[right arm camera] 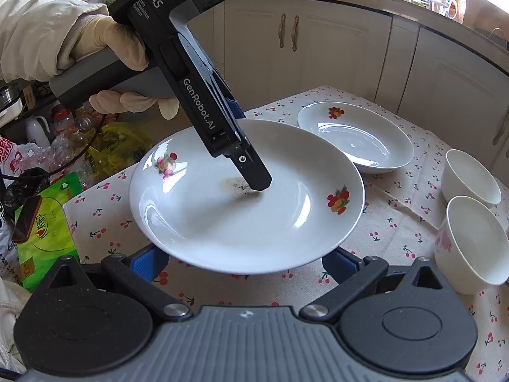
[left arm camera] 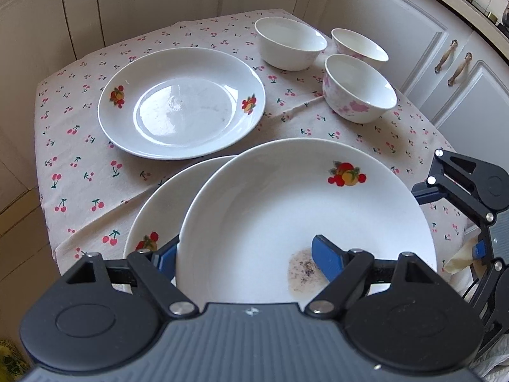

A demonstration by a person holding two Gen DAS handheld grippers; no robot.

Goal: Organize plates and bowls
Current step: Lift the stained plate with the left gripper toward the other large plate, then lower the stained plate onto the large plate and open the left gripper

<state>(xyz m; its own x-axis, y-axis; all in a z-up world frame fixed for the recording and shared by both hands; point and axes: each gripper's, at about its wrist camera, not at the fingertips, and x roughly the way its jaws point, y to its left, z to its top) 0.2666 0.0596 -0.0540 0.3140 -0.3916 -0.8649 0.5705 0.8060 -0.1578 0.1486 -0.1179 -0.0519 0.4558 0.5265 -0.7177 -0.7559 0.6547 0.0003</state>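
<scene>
My left gripper [left arm camera: 248, 256] is shut on the rim of a white fruit-print plate [left arm camera: 296, 210] with a brown stain, one finger [left arm camera: 327, 256] inside it and one below, holding it above a second plate [left arm camera: 159, 219]. The held plate also shows in the right wrist view [right arm camera: 222, 219], with the left gripper [right arm camera: 254, 178] reaching in from above. A third plate [left arm camera: 181, 102] lies on the cloth further back and shows in the right wrist view [right arm camera: 359, 137]. Three white bowls [left arm camera: 289, 43] [left arm camera: 359, 46] [left arm camera: 359, 89] stand at the back right. My right gripper [right arm camera: 245, 264] is open under the held plate's near edge.
The small table has a cherry-print cloth [left arm camera: 79, 165] with edges close on every side. White cabinets [left arm camera: 397, 25] surround it. A green box [right arm camera: 44, 222] and plastic bags [right arm camera: 105, 146] lie beyond the table's left edge in the right wrist view.
</scene>
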